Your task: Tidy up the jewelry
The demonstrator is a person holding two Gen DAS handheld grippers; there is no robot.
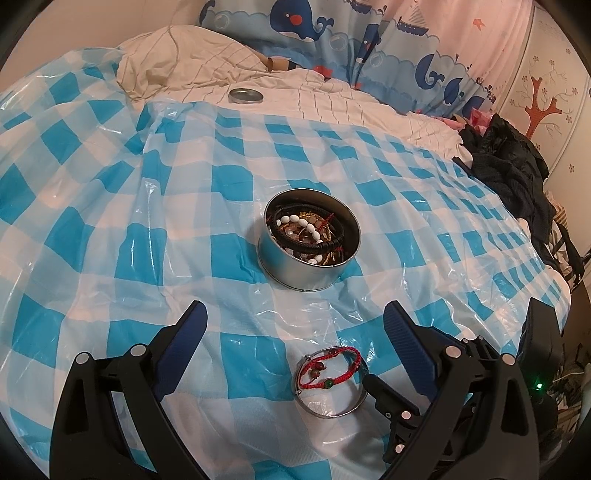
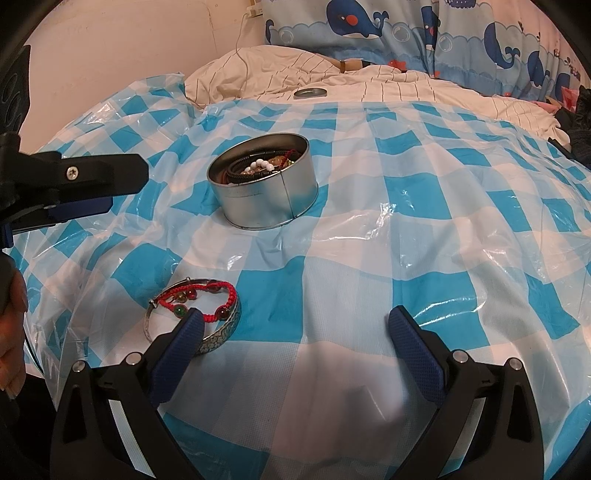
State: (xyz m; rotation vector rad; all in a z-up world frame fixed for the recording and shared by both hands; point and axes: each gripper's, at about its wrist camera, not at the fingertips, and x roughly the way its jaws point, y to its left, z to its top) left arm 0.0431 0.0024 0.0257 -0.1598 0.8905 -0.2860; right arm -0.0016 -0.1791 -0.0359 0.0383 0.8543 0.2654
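My work surface is a bed covered by a blue-and-white checked plastic sheet (image 1: 110, 229), crinkled and glossy, lying over a pale striped quilt (image 1: 303, 96) that shows bare at the far edge. On the far left I see a plain cream wall (image 2: 110, 40) with a thin cable hanging down it. Behind the bed hangs a whale-print curtain (image 1: 303, 26), and at the far right a heap of dark clothes (image 1: 506, 155) sits on the bed's edge in front of a panel with a tree motif.

My left gripper (image 1: 295, 325) has its jaws spread wide with nothing between the pads; in the right wrist view it juts in from the left edge, with part of a hand (image 2: 11, 332) below it. Beneath and between its fingers lie a silver bangle (image 1: 332, 410) and a red cord bracelet (image 1: 328, 369) resting across it, both on the sheet. Farther ahead, mid-sheet, stands an open round tin (image 1: 308, 258) filled with bead strings and black cord. Its lid (image 1: 245, 96) lies well apart on the quilt.

My right gripper (image 2: 295, 325) is likewise spread and empty; its left finger covers part of the bangle's near rim in the right wrist view, and I cannot tell whether they touch.
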